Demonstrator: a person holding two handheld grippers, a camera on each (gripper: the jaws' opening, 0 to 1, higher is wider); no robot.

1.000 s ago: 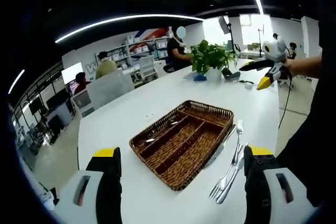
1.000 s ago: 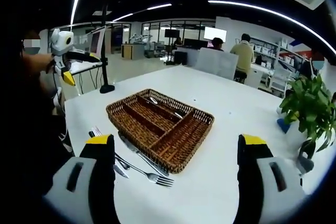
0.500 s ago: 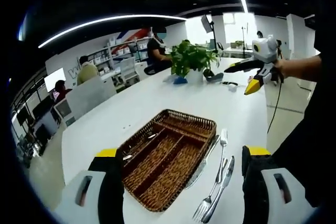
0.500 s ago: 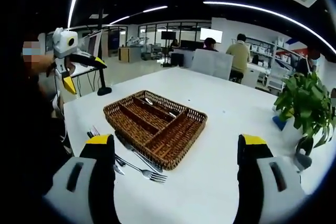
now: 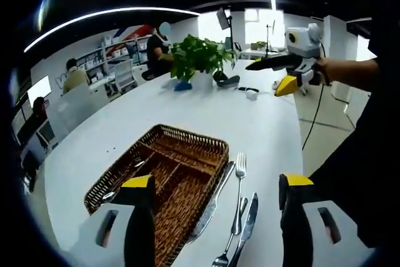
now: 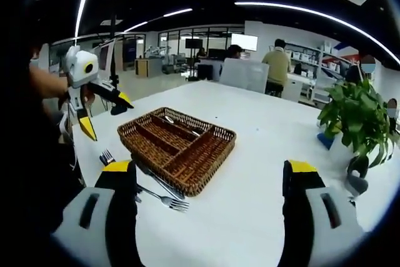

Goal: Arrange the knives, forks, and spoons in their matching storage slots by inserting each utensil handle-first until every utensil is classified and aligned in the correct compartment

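Observation:
A brown wicker cutlery tray (image 5: 187,134) with long slots lies on the white table (image 5: 250,114); a spoon (image 5: 134,164) lies in its left slot. Beside its right edge rest a knife (image 5: 212,207), a fork (image 5: 240,166) and more cutlery (image 5: 247,229). My left gripper (image 5: 217,181) hovers open over the tray's near corner and the loose cutlery, holding nothing. In the right gripper view the tray (image 6: 200,121) sits ahead, with a fork (image 6: 159,198) and knife (image 6: 153,178) at its near left. My right gripper (image 6: 208,167) is open and empty, above the table.
A potted plant (image 5: 197,57) (image 6: 353,114) stands at the table's far end with small items (image 5: 250,92) near it. The right gripper (image 5: 269,76) shows in a hand past the table edge; the left one (image 6: 106,115) hangs over the left corner. People sit at desks behind.
The left gripper has dropped lower and closer to the tray and loose cutlery. The right gripper view has shifted slightly. The cutlery and tray have not moved.

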